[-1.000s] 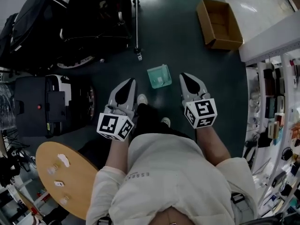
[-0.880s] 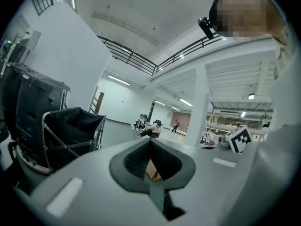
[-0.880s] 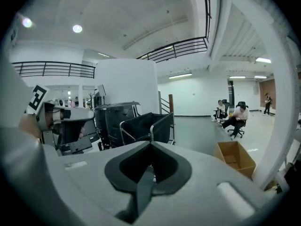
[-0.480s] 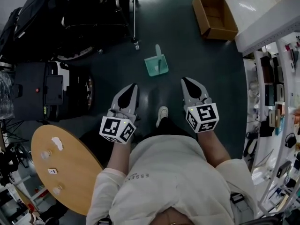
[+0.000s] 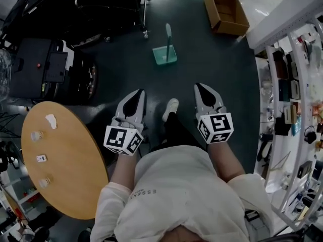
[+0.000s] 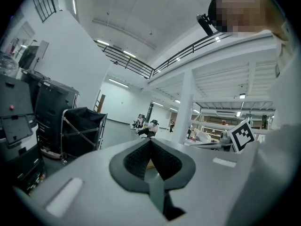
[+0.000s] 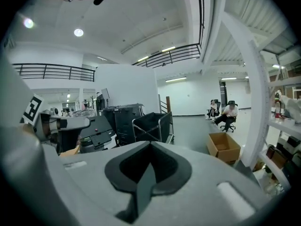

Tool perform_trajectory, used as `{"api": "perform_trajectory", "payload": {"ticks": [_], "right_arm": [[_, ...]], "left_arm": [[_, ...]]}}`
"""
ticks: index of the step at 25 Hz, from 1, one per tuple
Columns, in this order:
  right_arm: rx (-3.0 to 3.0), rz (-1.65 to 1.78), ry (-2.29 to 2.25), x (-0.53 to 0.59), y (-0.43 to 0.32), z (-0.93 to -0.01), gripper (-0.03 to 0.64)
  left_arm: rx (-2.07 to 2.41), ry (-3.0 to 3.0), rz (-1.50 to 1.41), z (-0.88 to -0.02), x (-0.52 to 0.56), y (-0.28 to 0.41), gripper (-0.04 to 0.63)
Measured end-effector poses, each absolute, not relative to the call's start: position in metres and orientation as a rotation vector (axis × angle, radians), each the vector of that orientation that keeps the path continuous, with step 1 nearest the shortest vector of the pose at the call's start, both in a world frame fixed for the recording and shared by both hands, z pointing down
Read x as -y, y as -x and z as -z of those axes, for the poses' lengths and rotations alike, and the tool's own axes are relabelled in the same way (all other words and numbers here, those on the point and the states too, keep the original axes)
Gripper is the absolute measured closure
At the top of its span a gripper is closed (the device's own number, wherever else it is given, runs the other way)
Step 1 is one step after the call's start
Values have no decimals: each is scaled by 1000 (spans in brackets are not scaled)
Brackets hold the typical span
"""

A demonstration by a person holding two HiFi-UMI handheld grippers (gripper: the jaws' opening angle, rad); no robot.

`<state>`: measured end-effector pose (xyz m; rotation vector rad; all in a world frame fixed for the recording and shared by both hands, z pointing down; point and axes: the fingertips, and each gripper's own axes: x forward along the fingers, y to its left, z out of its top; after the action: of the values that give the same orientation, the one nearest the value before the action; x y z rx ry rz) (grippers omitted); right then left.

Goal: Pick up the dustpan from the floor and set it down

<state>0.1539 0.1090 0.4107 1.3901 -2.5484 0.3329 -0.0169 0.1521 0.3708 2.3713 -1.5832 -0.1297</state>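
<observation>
A teal dustpan (image 5: 165, 54) stands on the dark floor with its handle upright, in the upper middle of the head view. Both grippers are held out level in front of the person, well short of the dustpan and apart from it. My left gripper (image 5: 140, 93) is shut with nothing between its jaws; its tips meet in the left gripper view (image 6: 150, 141). My right gripper (image 5: 200, 86) is also shut and empty, tips together in the right gripper view (image 7: 150, 144). The dustpan shows in neither gripper view. The person's shoe (image 5: 170, 108) is between the grippers.
A round wooden table (image 5: 60, 160) with small items is at lower left. Black equipment and a cart (image 5: 48, 67) stand at upper left. An open cardboard box (image 5: 226, 11) lies at upper right by white shelving (image 5: 292, 95). Seated people (image 7: 228, 112) are far off.
The dustpan has slid up the head view, farther from both grippers, as the person moved back from it. The wooden table has come further into view. Both grippers stayed shut.
</observation>
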Motion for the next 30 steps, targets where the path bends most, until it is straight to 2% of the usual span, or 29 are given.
{"api": "perform_trajectory", "payload": {"ticks": [7,30], "right_arm": [[2554,-307,-1387,-182,-159,-405,624],[2564,-259,-1340,-275,-192,-398,626]], "left_arm": [[1579,-2369,93,-371,-227,8,580],[1588,-2397,119,-362,-313,-35,580]]}}
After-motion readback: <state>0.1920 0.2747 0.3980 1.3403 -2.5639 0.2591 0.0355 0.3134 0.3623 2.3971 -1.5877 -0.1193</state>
